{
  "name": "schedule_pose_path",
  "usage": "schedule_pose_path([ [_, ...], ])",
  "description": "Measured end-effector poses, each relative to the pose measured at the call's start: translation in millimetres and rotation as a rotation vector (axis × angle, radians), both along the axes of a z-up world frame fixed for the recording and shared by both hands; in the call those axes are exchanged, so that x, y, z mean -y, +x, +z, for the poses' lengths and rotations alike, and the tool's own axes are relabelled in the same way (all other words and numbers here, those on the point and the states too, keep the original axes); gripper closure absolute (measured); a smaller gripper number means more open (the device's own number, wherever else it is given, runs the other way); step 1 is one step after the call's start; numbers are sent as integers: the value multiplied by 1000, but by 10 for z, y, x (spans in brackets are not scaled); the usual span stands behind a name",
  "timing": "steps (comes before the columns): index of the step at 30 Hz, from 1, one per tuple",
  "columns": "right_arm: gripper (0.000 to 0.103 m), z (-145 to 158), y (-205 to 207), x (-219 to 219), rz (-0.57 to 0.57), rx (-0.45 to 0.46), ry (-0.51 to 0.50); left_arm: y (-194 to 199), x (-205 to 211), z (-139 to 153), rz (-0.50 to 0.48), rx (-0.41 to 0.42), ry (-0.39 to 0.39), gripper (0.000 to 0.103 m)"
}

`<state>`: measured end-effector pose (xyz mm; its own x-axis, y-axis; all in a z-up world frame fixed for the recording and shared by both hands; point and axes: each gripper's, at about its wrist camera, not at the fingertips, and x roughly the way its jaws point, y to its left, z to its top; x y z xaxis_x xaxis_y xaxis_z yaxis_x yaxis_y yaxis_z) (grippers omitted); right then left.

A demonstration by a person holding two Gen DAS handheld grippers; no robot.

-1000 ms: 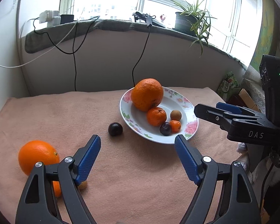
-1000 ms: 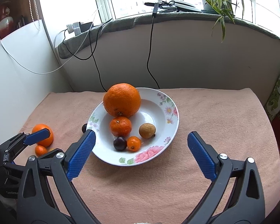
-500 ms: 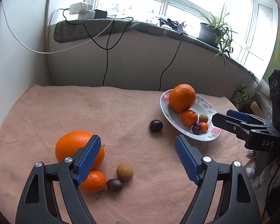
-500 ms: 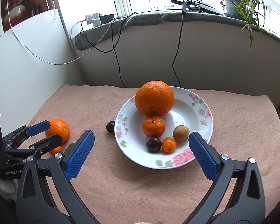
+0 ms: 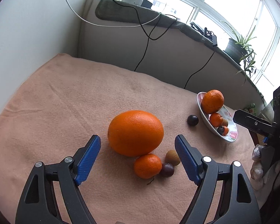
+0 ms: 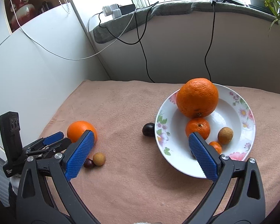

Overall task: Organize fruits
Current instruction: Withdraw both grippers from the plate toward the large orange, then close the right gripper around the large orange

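Observation:
A large orange lies on the peach cloth just ahead of my open, empty left gripper. Beside it lie a mandarin, a dark plum and a tan longan. A lone dark plum sits just left of the floral plate. The plate holds a big orange, a mandarin, a longan, a small mandarin and a partly hidden plum. My right gripper is open and empty, near the plate's front left.
The cloth-covered table meets a white wall on the left and a grey ledge at the back with hanging cables. A potted plant stands on the sill. The left gripper also shows in the right wrist view.
My left gripper has swung left and closed in on the loose fruit group, now centred on the large orange. My right gripper has shifted left, so the plate sits further right.

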<state>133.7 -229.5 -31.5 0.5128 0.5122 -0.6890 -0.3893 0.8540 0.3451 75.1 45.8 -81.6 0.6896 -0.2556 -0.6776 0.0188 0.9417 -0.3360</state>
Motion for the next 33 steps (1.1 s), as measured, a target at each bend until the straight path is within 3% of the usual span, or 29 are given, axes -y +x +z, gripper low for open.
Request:
schedule_pose_path([
  [11, 0, -93, 93, -563, 120, -66, 34, 33, -48, -95, -25, -33, -70, 21],
  [30, 0, -463, 316, -1112, 217, -250, 138, 134, -46, -143, -56, -42, -77, 21],
  [33, 5, -494, 347, -1163, 224, -270, 153, 146, -43, -169, -59, -47, -79, 21],
])
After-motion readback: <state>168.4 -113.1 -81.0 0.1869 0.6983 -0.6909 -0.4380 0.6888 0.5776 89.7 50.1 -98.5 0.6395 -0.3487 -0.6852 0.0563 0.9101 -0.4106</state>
